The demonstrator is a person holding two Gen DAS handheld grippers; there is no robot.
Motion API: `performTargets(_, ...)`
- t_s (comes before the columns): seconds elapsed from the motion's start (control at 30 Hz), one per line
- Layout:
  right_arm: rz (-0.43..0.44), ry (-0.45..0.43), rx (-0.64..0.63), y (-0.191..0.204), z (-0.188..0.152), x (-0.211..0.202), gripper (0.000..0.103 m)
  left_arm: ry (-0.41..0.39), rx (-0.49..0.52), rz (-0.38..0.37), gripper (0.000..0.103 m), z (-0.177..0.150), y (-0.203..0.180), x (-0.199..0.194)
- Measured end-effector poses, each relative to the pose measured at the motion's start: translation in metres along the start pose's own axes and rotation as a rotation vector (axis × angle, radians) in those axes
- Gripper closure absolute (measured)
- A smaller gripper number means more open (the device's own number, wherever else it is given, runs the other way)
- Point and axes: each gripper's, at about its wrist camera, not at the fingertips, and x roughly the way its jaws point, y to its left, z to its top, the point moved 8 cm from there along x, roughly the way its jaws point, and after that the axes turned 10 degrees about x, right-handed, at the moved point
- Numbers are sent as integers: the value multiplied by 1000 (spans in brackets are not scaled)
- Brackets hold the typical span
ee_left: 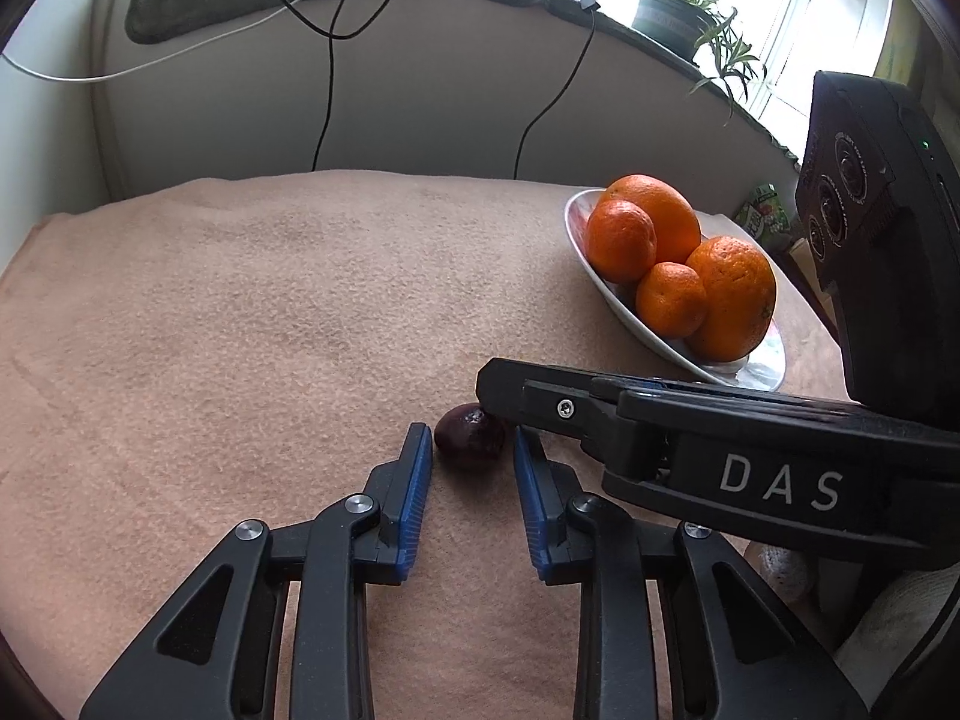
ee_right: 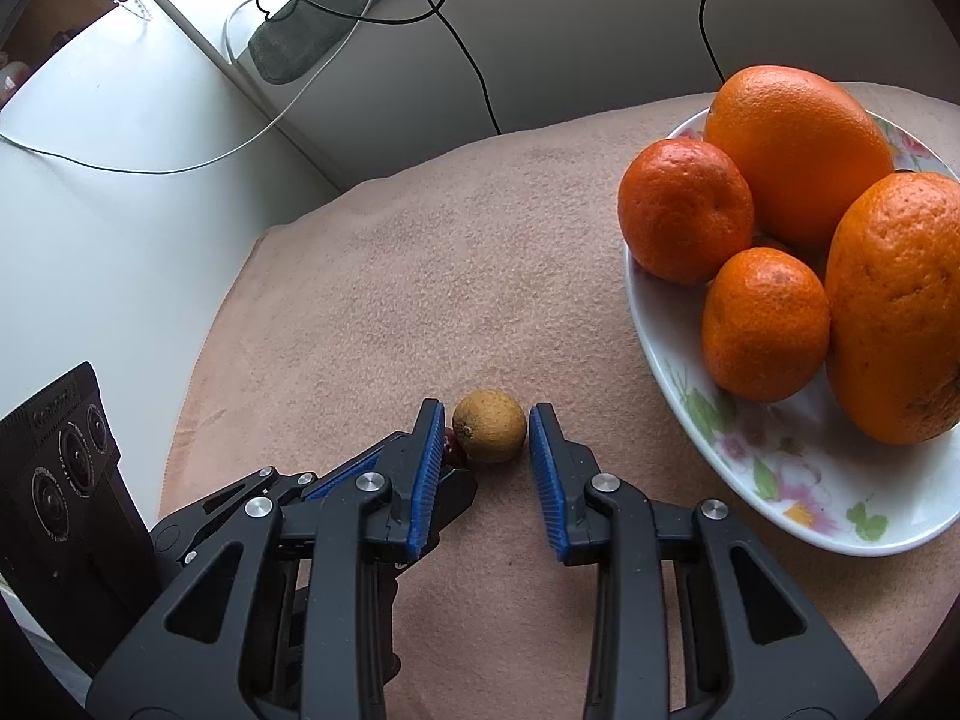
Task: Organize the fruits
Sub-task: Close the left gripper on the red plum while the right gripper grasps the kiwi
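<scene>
A small dark purple fruit lies on the tan cloth between the tips of my left gripper, which is open around it without touching. A small round yellow-brown fruit lies between the tips of my right gripper, also open. A sliver of the dark fruit shows behind the right gripper's left finger. The right gripper's body crosses the left wrist view just right of the dark fruit. A white floral plate holds several oranges and tangerines; it also shows in the left wrist view.
The tan cloth covers the table. A grey wall with hanging black cables rises behind it. A windowsill with a potted plant is at the upper right. The left gripper's camera housing sits at the lower left.
</scene>
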Motion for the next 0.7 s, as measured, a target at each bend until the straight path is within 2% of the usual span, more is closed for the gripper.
performTargets(0.37, 15, -3, -19, 3, 0, -3, 76, -5, -1, 11, 80, 1, 0, 0)
performTargets(0.7, -26, -2, -97, 8, -4, 1, 76, -8, -14, 32, 81, -13, 8, -18)
